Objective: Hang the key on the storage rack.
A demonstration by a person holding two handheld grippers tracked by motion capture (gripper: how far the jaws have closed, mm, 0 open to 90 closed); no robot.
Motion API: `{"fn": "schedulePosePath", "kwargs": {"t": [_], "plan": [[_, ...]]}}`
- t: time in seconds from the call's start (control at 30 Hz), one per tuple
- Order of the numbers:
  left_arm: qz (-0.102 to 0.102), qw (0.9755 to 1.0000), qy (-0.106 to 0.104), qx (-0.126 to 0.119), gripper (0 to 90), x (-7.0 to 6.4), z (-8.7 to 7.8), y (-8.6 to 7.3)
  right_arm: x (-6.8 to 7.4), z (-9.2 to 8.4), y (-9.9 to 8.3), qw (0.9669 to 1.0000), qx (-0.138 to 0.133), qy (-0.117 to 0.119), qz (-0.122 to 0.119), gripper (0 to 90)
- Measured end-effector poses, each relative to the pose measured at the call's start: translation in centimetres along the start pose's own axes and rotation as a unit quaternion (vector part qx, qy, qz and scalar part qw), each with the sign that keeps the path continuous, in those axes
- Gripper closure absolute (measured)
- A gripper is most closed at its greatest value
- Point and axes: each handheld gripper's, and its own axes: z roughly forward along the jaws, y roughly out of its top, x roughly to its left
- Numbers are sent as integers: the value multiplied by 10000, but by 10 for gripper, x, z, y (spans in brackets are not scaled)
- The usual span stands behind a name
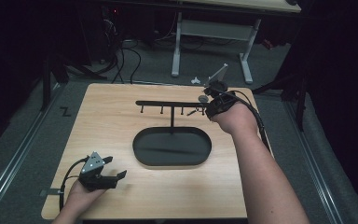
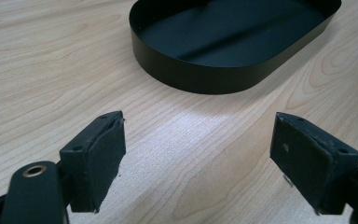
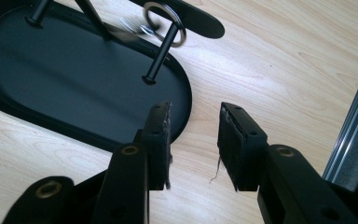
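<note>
Key ring (image 3: 164, 23) hanging on the rack's (image 1: 168, 103) end peg, upper centre of the right gripper view.

Right gripper (image 3: 193, 142) is sitting released and empty just below; left gripper (image 2: 198, 151) is gaping. Ring likely light, stiff, slippery: pinch its rim.

Dim room, grey floor (image 1: 23, 140), white-legged desk (image 1: 214, 28)

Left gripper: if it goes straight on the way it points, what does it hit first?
Likely the near wall of the black tray. The left gripper has open jaws with bare table ahead of them, then the tray. Depth is unclear; pointed downward, it may meet the table first.
</note>
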Motion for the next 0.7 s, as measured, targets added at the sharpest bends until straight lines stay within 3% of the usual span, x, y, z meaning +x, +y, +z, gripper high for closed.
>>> {"fn": "schedulePosePath", "kwargs": {"t": [0.3,0.7], "plan": [[-1,10000,-3,2,187,0,0,0,-1,5,-7,10000,-21,-13,54,591],[9,10000,-16,17,187,-1,1,0,4,33,-39,9998,-189,39,93,488]]}}
